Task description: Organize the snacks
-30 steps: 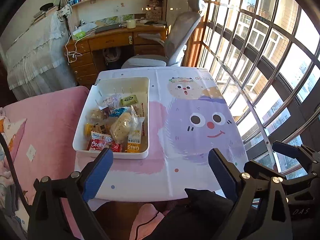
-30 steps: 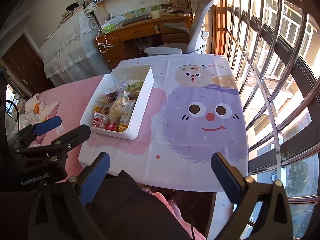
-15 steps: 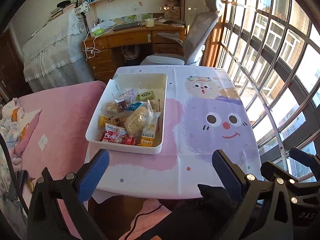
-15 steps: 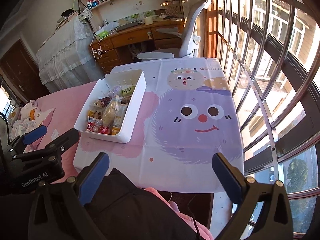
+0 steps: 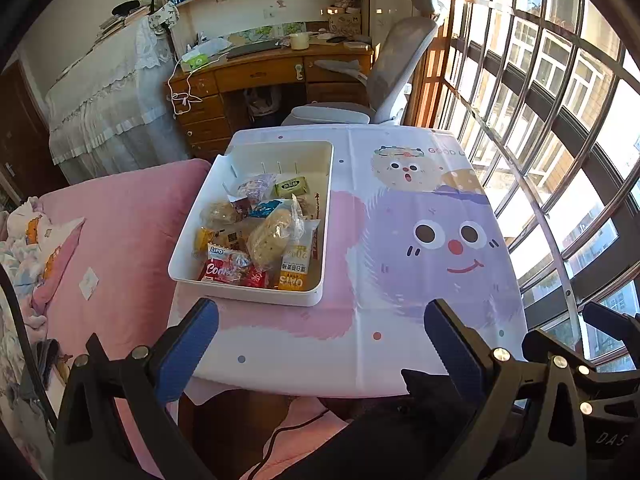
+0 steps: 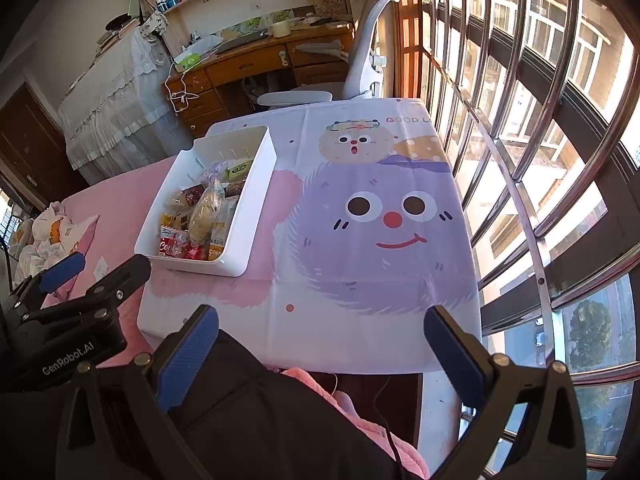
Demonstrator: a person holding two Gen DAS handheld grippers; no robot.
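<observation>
A white plastic bin (image 5: 208, 216) (image 6: 256, 204) sits on the left half of the table, holding several wrapped snacks: a bread roll (image 5: 270, 236), a red cookie pack (image 5: 220, 270), a yellow bar (image 5: 294, 276) and a green packet (image 5: 292, 187). My left gripper (image 5: 320, 344) hovers open over the table's near edge, just short of the bin, nothing between its blue pads. My right gripper (image 6: 320, 344) is open too, above the near edge further right, with nothing in it. The left gripper (image 6: 68, 280) also shows at the left of the right wrist view.
The table wears a cloth (image 5: 420, 240) with a purple cartoon face. A pink bed (image 5: 120, 240) runs along its left side. Barred windows (image 5: 560, 120) close the right. An office chair (image 5: 384, 80) and a wooden desk (image 5: 260, 80) stand beyond. A dark-clothed lap (image 6: 260, 420) is below.
Both wrist views have swung a little, so the bin and table sit further right in the left view and slightly lower in the right one. Both grippers stay wide; nothing was picked up.
</observation>
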